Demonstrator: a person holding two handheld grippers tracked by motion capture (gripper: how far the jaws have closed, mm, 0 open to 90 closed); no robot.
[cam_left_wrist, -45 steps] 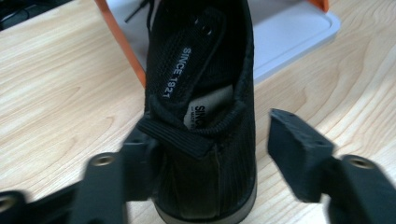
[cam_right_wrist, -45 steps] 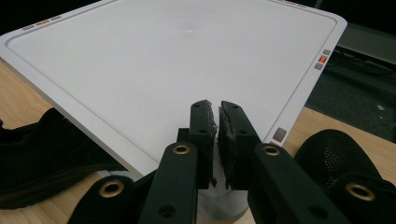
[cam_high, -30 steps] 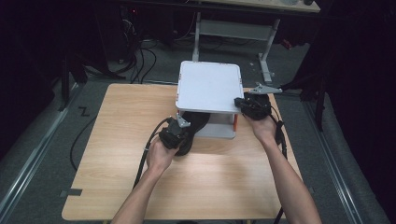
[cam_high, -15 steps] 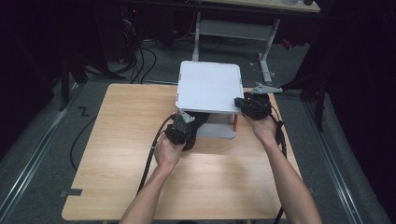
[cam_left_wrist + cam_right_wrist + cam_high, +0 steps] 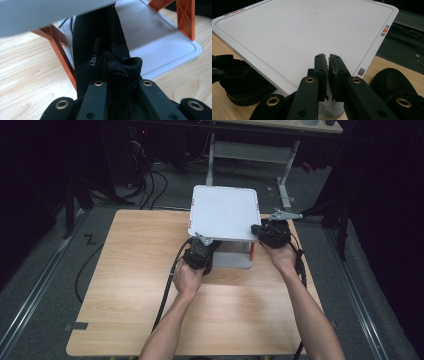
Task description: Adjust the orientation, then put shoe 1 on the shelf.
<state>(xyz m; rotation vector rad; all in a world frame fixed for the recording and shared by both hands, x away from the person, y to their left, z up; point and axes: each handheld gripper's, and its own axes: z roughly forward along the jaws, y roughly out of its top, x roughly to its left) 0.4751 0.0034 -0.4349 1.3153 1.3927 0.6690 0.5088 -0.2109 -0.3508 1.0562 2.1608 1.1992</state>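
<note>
Left gripper (image 5: pixel 204 251): at the 7 o'clock corner of the white rack (image 5: pixel 224 212), jaws clamped on the heel tab of a black shoe (image 5: pixel 100 53); fabric bunched between the pads in the left gripper view.
Black shoe: partly under the rack's top plate, on the lower shelf (image 5: pixel 160 42), just beside an orange leg (image 5: pixel 60 53); white lettering "SINCE 1921" on the back strap.
Right gripper (image 5: pixel 257 230): at the 4 o'clock edge of the rack, jaws pressed together with nothing between; tips over the rim of the top plate (image 5: pixel 294 27) in the right gripper view.
Second black shoe (image 5: pixel 393 85): at 4 o'clock in the right gripper view, mesh toe on the table (image 5: pixel 125 270) beside the rack.
White rack: two-tier, orange legs, at 12 o'clock on the wooden table, top plate bare.
Hands: left hand (image 5: pixel 187 279) around the left gripper body, right hand (image 5: pixel 283 257) around the right; forearms from 6 o'clock.
Cable (image 5: pixel 167 287): black, along the left forearm toward 6 o'clock.
</note>
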